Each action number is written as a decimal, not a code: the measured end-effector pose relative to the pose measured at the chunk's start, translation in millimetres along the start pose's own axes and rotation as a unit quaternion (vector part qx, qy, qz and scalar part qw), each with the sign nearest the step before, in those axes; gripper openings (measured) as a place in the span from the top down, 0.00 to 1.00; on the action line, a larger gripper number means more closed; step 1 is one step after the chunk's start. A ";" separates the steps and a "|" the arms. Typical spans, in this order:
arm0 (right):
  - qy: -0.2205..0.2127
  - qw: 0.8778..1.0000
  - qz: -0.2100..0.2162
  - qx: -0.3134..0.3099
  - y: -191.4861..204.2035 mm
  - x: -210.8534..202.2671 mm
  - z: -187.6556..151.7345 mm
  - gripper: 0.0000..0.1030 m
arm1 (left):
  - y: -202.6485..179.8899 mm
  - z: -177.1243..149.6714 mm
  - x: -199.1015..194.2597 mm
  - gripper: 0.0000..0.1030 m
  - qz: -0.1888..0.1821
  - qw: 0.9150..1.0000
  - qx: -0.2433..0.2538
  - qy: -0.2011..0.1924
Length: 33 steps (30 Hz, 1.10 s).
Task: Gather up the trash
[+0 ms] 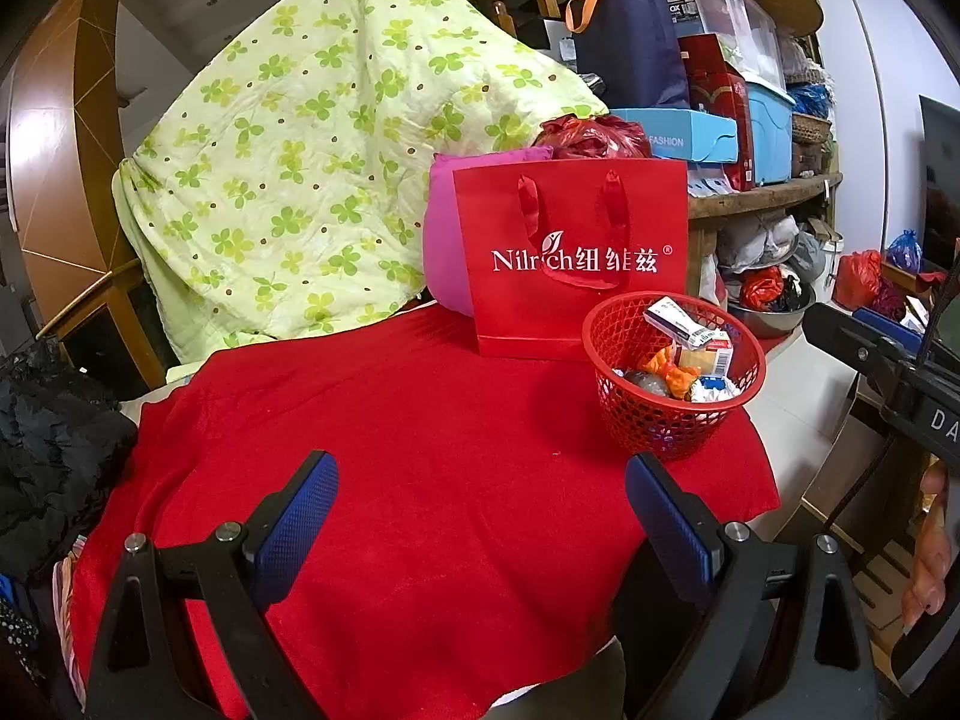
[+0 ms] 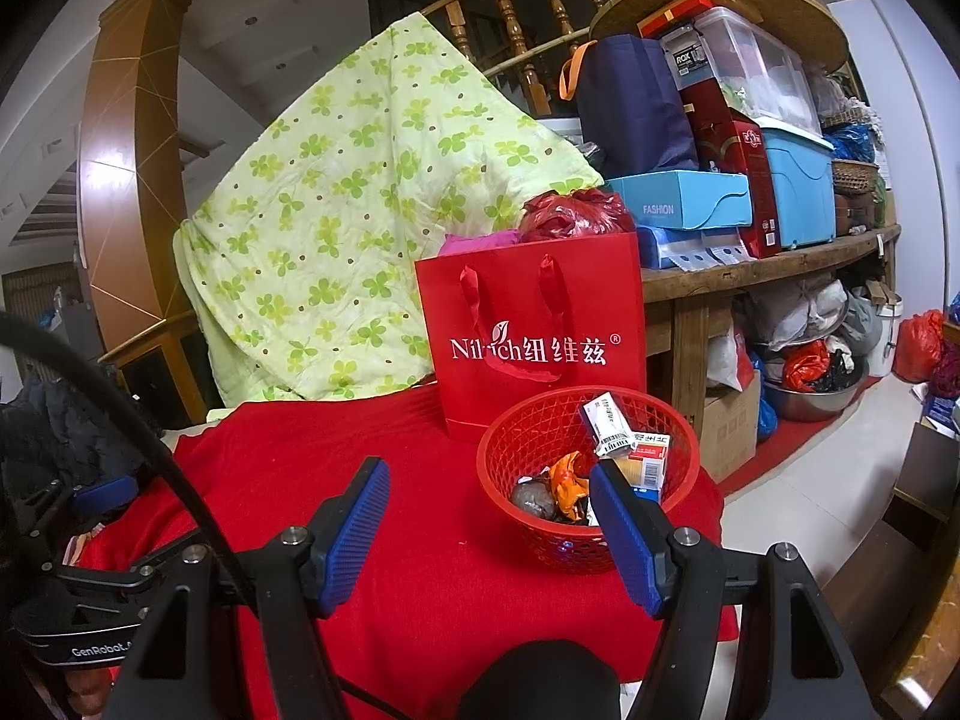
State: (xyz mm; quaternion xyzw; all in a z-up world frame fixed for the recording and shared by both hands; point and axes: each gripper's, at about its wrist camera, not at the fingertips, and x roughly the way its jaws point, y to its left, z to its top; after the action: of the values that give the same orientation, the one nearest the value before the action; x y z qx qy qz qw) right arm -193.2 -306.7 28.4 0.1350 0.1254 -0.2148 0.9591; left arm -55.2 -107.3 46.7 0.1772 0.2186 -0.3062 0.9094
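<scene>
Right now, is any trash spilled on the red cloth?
No, nothing looks spilled. The wrappers and small boxes all sit inside the red basket, which stands upright on the red cloth.

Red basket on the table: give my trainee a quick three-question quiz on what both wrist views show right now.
1. True or false: the red basket stands empty.
2. What stands directly behind the basket? A) red paper bag B) blue storage bin C) steel bowl
3. Fill in: both the left gripper and the right gripper have their jaws ____, with nothing between them.

Key: 1 false, it holds cartons and wrappers; 2 A; 3 open.
</scene>
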 end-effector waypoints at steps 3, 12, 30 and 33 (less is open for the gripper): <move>0.000 1.000 -0.001 0.000 -0.1 0.1 0.0 0.30 | 0.0 0.2 -0.2 0.07 0.001 1.000 0.002 -0.001; 0.001 1.000 0.000 0.002 -1.6 1.3 -0.2 0.30 | -2.4 -1.7 1.2 0.07 -0.002 1.000 0.002 0.001; 0.004 1.000 0.000 0.004 -3.9 2.5 -2.2 0.29 | -6.4 -3.3 3.0 0.07 -0.010 1.000 0.007 0.006; 0.003 1.000 0.001 0.004 -4.5 2.9 -1.0 0.29 | -7.3 -3.4 2.7 0.07 -0.011 1.000 0.008 0.006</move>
State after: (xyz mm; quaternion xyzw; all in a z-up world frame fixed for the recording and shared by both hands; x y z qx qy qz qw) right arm -192.8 -311.4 25.6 0.1396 0.1277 -0.2139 0.9584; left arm -58.9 -112.5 41.1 0.1839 0.2233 -0.3173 0.9031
